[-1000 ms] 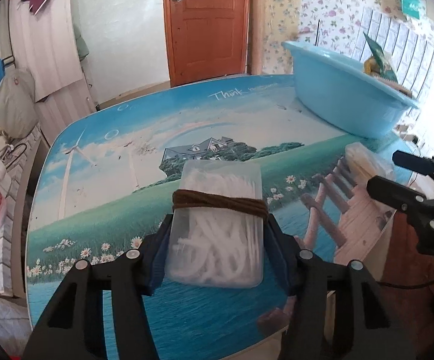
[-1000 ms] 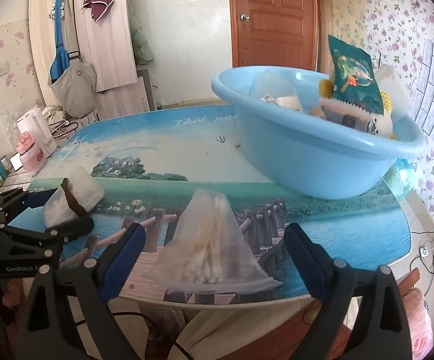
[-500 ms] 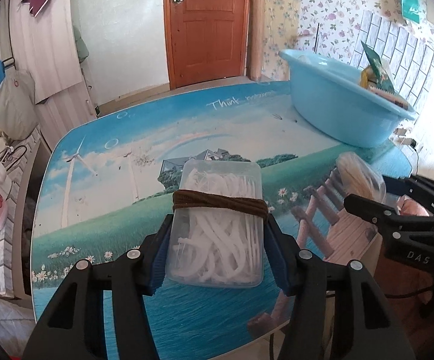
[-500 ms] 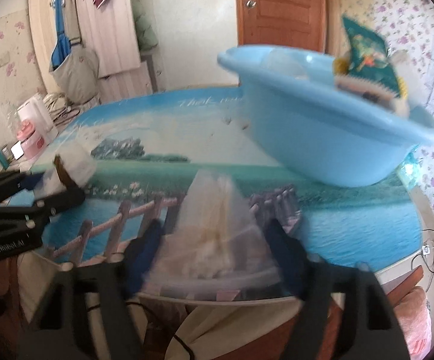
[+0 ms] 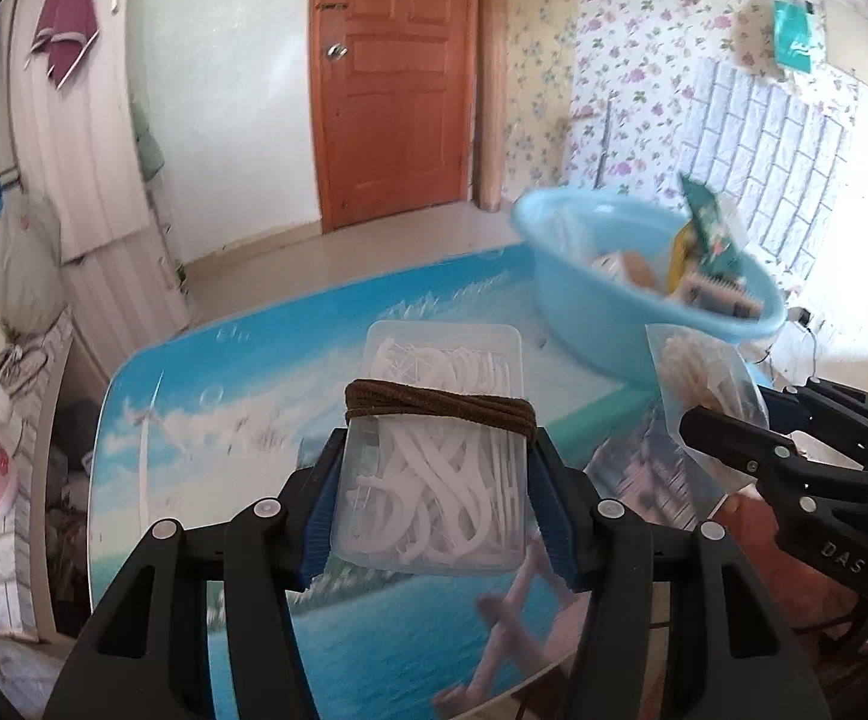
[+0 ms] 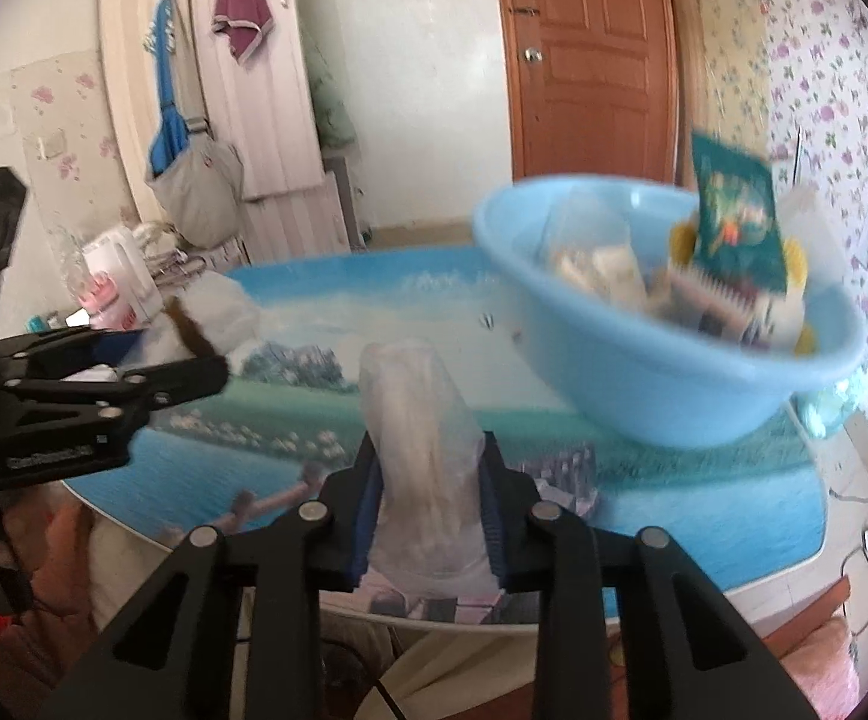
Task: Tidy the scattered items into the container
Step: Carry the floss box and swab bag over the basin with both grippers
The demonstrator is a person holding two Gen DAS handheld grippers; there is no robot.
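Left wrist view: left gripper point(image 5: 436, 495) is clamped on a clear box of floss picks point(image 5: 434, 450) w/ a brown band round it, box lifted off the table point(image 5: 242, 396). Right wrist view: right gripper point(image 6: 428, 507) has jaws just closing, now pinching a clear bag of cotton swabs point(image 6: 422, 450), bag upright btwn the pads, above the table's near edge. Blue basin point(image 6: 661, 384) sits at far right of the table, already part-filled. Step in hand looks like pick-up done, carry starting. Next: bring both items over the basin rim, clear of the green packet point(image 6: 733, 216), then let go. Soft bag may slip, so keep the pinch firm.
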